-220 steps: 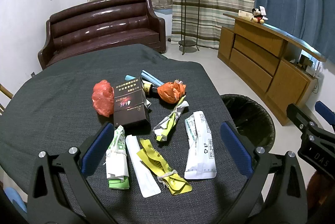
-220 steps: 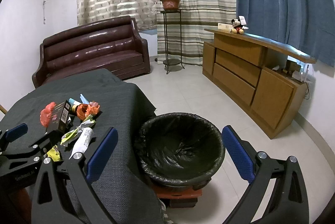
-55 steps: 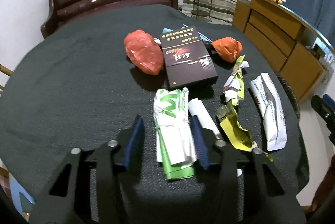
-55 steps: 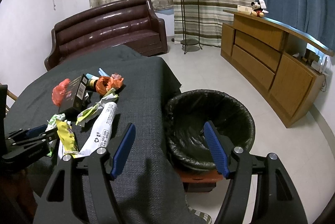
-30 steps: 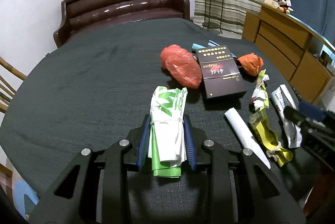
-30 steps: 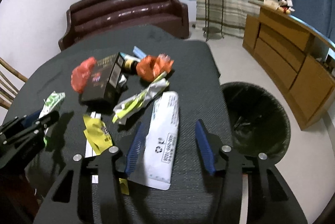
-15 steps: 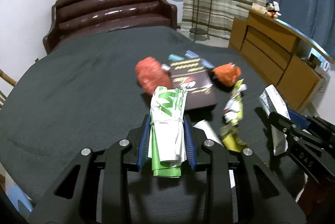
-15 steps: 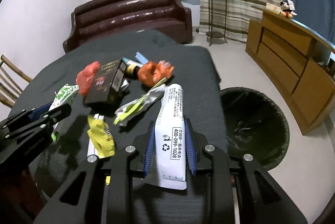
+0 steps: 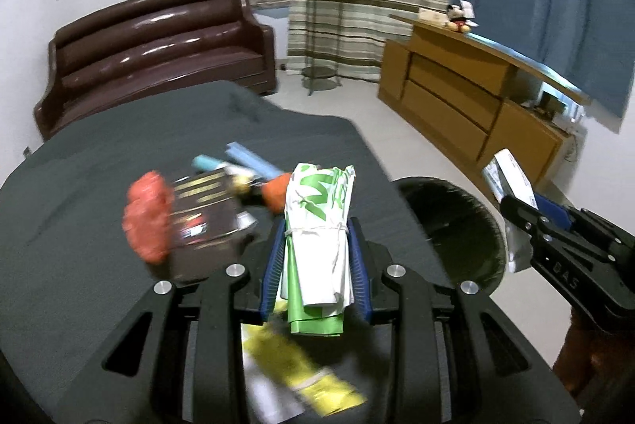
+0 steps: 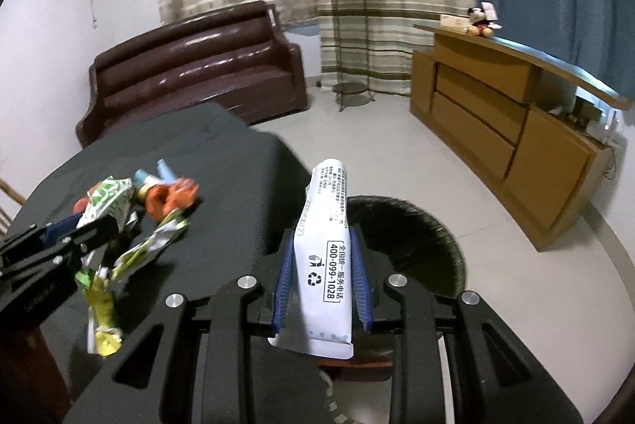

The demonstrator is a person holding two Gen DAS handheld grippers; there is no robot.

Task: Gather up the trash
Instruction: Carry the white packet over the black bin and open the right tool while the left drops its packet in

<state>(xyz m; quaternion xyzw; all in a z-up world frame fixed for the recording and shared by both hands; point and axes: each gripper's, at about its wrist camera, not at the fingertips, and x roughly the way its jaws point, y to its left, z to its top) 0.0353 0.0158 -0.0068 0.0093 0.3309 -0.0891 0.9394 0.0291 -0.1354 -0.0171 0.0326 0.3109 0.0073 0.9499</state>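
Observation:
My left gripper is shut on a green and white wrapper, held above the dark round table. My right gripper is shut on a white printed packet, lifted over the table's edge with the black-lined trash bin just beyond it. In the left wrist view the same bin lies to the right, and the right gripper with its white packet hangs above it. Left on the table are a red bag, a dark box, an orange bag and yellow wrappers.
A brown leather sofa stands behind the table. A wooden sideboard runs along the right wall, and a plant stand is by the striped curtains. Pale tiled floor surrounds the bin.
Both grippers have lifted and swung right toward the bin, each carrying its piece of trash. The right gripper closed on the white packet about a second ago.

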